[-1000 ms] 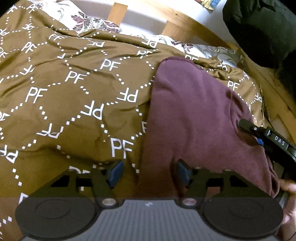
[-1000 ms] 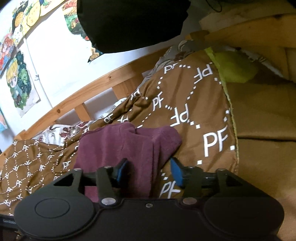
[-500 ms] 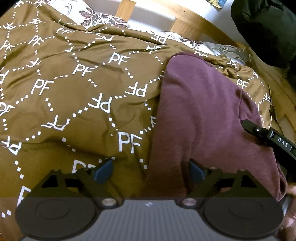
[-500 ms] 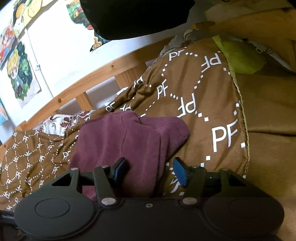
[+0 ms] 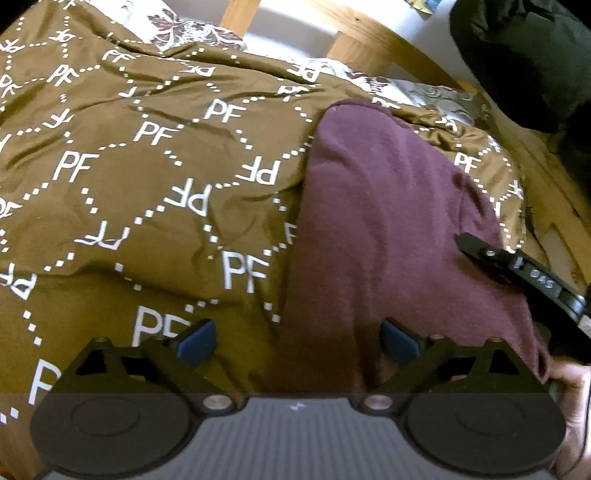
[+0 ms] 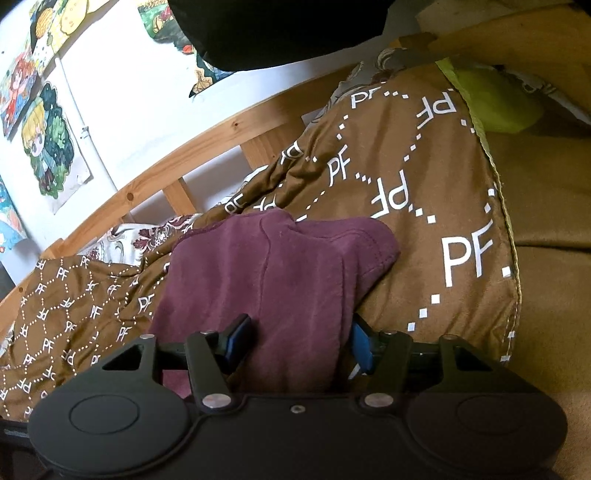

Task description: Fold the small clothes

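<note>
A maroon garment [image 5: 388, 221] lies folded in a long shape on a brown "PF"-printed blanket [image 5: 147, 184]. My left gripper [image 5: 297, 343] hovers over its near left edge. The jaws are opening wide, and cloth and blanket lie between the blue pads without being pressed. In the right wrist view the same garment [image 6: 288, 266] fills the gap of my right gripper [image 6: 297, 341], which stands partly open over its near end. One right finger [image 5: 491, 254] shows on the garment's right side, and a hand [image 5: 570, 406] is at the corner.
A wooden bed rail [image 6: 184, 162] runs behind the blanket [image 6: 424, 206] below a white wall with posters [image 6: 48, 140]. Dark clothing [image 5: 524, 55] hangs at the upper right. A green cushion [image 6: 495, 103] and a floral sheet [image 5: 192, 29] lie at the bed's edges.
The left jaws have spread much wider apart. The right gripper has edged forward, and the maroon cloth now fills the space between its fingers.
</note>
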